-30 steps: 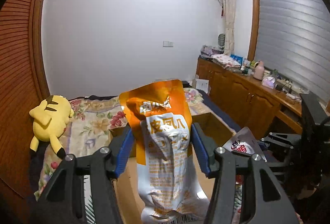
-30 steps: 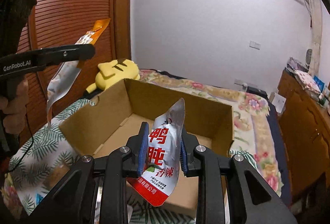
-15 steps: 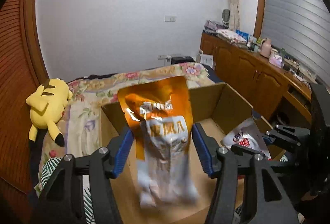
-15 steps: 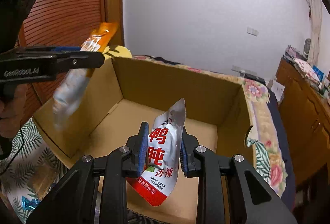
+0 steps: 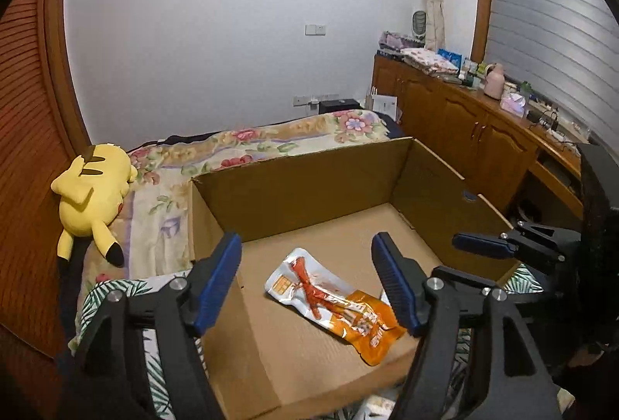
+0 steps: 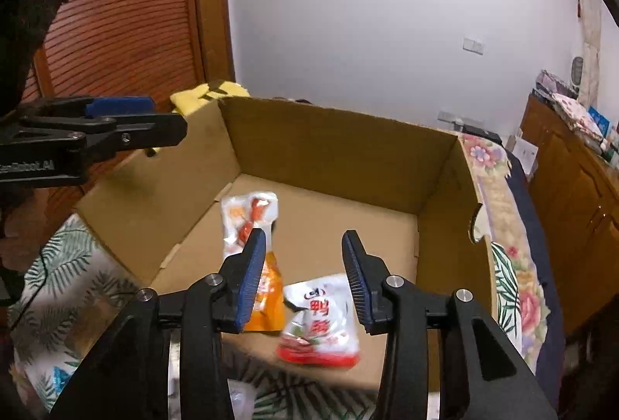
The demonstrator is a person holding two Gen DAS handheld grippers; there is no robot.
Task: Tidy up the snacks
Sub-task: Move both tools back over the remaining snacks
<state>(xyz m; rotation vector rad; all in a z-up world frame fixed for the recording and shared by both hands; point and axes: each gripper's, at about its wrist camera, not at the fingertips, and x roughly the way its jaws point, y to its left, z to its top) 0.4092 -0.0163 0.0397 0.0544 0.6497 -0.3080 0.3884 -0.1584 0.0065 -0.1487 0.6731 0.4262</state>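
Note:
An open cardboard box (image 5: 301,184) stands on the bed; it also shows in the right wrist view (image 6: 340,153). An orange and white snack pouch (image 5: 332,304) lies flat on the box floor, also seen from the right wrist (image 6: 251,222). A white and red snack pouch (image 6: 319,319), blurred, is at the box's near edge below my right gripper. My left gripper (image 5: 307,280) is open and empty above the box. My right gripper (image 6: 303,276) is open and empty above the white and red pouch. The right gripper's finger (image 5: 487,244) shows in the left wrist view.
A yellow plush toy (image 5: 93,191) lies on the floral bedspread (image 5: 271,137) left of the box. A wooden cabinet (image 5: 464,126) with clutter runs along the right wall. A leaf-patterned cloth (image 6: 69,284) lies under the box's near side. Slatted wooden doors (image 6: 123,13) stand at the left.
Both grippers opened and let go. The orange pouch dropped onto the box floor. The white and red pouch fell to the box's near edge. Both grippers moved closer over the box.

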